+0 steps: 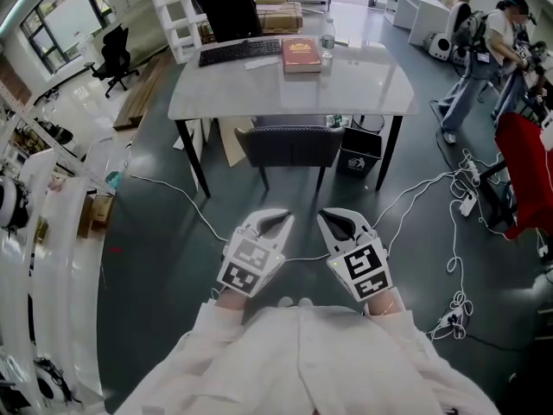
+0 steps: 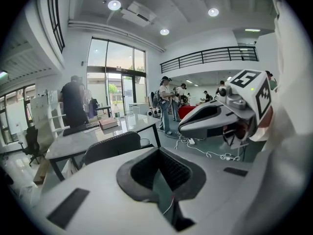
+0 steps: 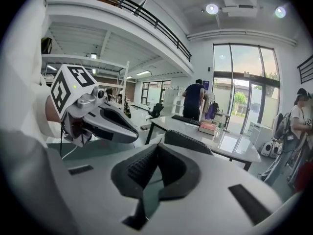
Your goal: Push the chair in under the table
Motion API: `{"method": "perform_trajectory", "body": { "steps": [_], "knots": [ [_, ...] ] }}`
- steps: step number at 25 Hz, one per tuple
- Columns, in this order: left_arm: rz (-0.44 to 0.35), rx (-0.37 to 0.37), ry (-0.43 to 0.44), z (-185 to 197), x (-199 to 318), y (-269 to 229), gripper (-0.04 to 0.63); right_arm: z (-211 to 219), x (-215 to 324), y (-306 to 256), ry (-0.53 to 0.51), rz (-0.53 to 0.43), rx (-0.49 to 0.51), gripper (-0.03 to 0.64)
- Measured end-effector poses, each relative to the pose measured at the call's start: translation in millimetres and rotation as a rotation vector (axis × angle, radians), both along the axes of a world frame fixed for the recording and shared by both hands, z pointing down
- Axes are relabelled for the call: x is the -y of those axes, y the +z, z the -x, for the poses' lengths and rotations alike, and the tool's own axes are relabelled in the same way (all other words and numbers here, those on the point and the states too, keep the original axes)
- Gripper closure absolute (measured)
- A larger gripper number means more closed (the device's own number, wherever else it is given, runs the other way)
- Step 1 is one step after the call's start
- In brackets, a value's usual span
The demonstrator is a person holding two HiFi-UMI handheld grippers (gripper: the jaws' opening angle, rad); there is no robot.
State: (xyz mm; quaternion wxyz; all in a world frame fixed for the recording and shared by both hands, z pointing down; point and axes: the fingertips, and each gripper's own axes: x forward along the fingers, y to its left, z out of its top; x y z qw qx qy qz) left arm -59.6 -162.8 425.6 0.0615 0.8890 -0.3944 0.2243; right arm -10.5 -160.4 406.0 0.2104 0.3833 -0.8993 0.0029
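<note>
The chair stands at the near edge of the table, its backrest close against that edge. Its seat seems to be beneath the top, so the push looks done or all but done, though the steep head view hides how deep the seat reaches. The left gripper hangs low in front of the person, well apart from the chair, its jaws closed together on nothing; the right gripper, just beside it, is likewise closed, empty and touching nothing.
</note>
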Motion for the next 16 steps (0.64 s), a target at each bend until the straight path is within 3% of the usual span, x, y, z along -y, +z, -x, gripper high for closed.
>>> {"method": "perform_trajectory", "body": {
  "steps": [16],
  "knots": [
    [0.018, 0.001, 0.035, -8.9, -3.1, 3.1, 0.581, 1.3, 2.6, -0.9, 0.02, 0.007, -0.013, 0.588]
  ]
}}
